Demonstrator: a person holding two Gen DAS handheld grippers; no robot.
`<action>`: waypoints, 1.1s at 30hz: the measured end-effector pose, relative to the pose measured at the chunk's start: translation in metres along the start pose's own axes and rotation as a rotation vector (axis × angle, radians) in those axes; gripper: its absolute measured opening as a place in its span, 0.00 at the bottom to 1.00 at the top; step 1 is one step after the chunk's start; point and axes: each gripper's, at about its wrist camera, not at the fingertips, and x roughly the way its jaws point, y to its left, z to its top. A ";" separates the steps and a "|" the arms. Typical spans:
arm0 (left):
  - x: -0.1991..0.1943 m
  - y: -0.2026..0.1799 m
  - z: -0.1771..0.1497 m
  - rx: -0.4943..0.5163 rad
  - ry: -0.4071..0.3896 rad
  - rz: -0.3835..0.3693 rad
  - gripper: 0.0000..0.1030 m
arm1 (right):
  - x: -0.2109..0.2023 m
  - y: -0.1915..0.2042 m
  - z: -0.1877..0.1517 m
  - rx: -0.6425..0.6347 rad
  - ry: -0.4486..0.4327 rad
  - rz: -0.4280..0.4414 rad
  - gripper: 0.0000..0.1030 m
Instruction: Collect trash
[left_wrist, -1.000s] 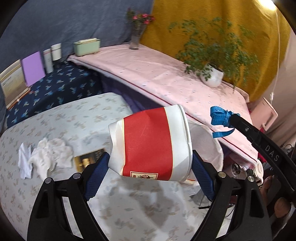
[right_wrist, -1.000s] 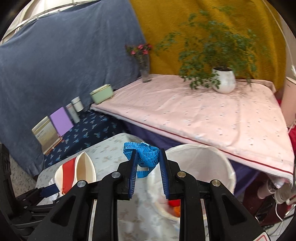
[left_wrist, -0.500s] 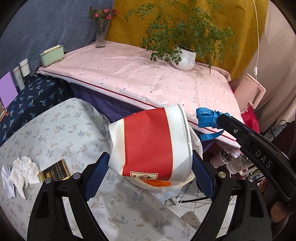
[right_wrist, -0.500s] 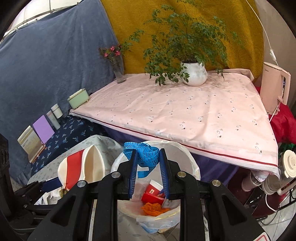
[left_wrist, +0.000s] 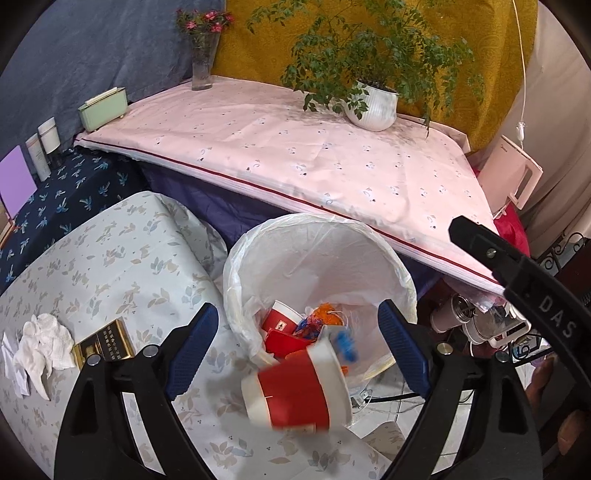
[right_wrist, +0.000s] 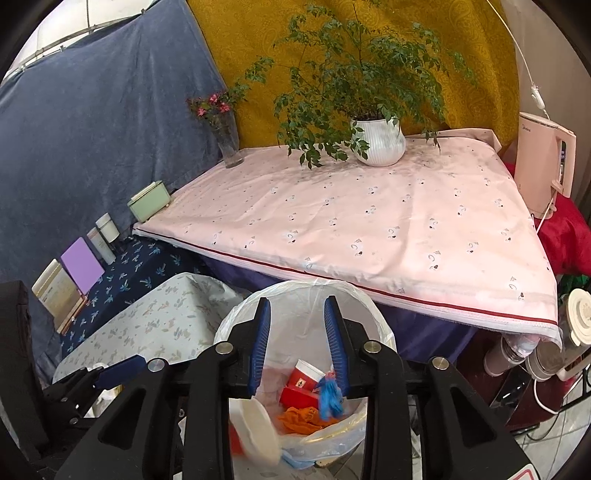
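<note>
Both grippers hang over the lined trash bin (left_wrist: 391, 258) beside the floral table (left_wrist: 110, 266), so that released items drop inside. Left gripper (left_wrist: 297, 349): jaws spread wide and empty; the red-and-white paper cup (left_wrist: 295, 387), blurred, is free below them at the bin's near rim. Right gripper (right_wrist: 297, 347): jaws opening, nothing pressed between them; the blue ribbon (right_wrist: 330, 397) is falling toward the cups and orange scrap already in the bin. Crumpled tissue (left_wrist: 40, 339) and a gold card (left_wrist: 107, 341) remain on the table, apparently left to collect
</note>
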 end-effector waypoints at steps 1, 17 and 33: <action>-0.001 0.002 -0.001 -0.005 0.000 0.006 0.82 | -0.001 0.000 0.000 0.000 -0.001 0.000 0.30; -0.024 0.040 -0.056 -0.107 0.035 0.016 0.83 | -0.015 0.010 -0.022 -0.035 0.023 0.005 0.35; 0.033 -0.013 -0.103 -0.128 0.192 0.072 0.85 | -0.019 -0.009 -0.055 -0.017 0.075 -0.013 0.35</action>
